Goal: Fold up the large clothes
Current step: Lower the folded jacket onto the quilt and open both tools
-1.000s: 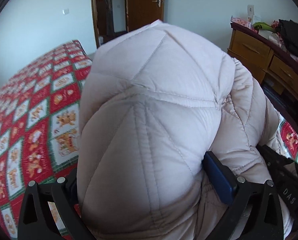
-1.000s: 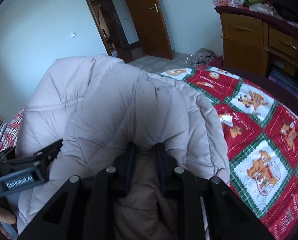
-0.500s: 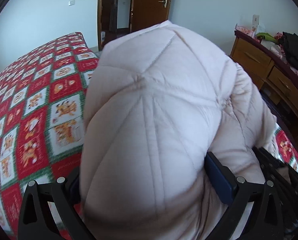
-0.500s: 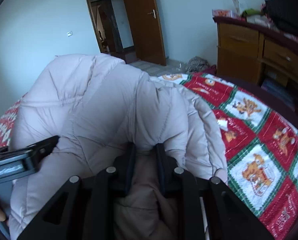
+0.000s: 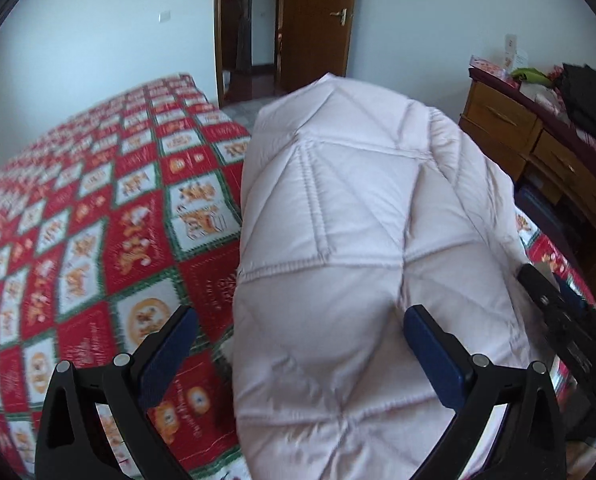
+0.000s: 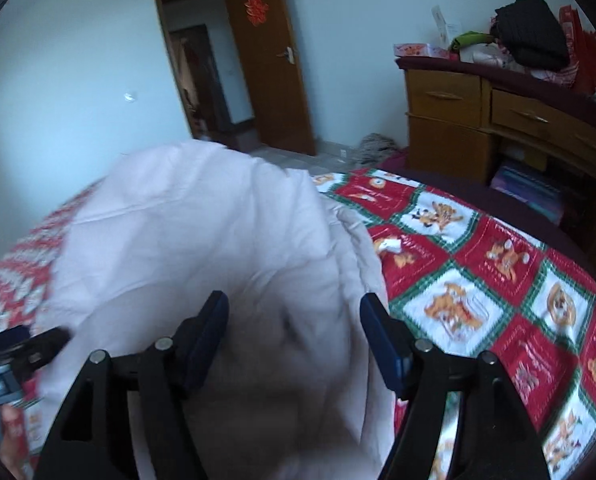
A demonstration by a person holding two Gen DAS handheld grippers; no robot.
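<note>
Lying on bed (image 5: 98, 240), big puffy pink coat (image 5: 357, 240) sits in bunched heap on red and green blanket (bears on squares). Left gripper (image 5: 298, 344) fingers wide apart, coat bulging between them, not pinched. Right gripper (image 6: 294, 336) fingers wide too, coat in gap, blurry. Wooden dresser (image 6: 477, 120) stands past bed. Brown door (image 6: 270, 68) open.

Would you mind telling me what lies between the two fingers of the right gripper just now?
The pale quilted jacket fills the gap between the open fingers of the right gripper, heaped on the red patchwork bedspread; the right wrist view shows this.
</note>
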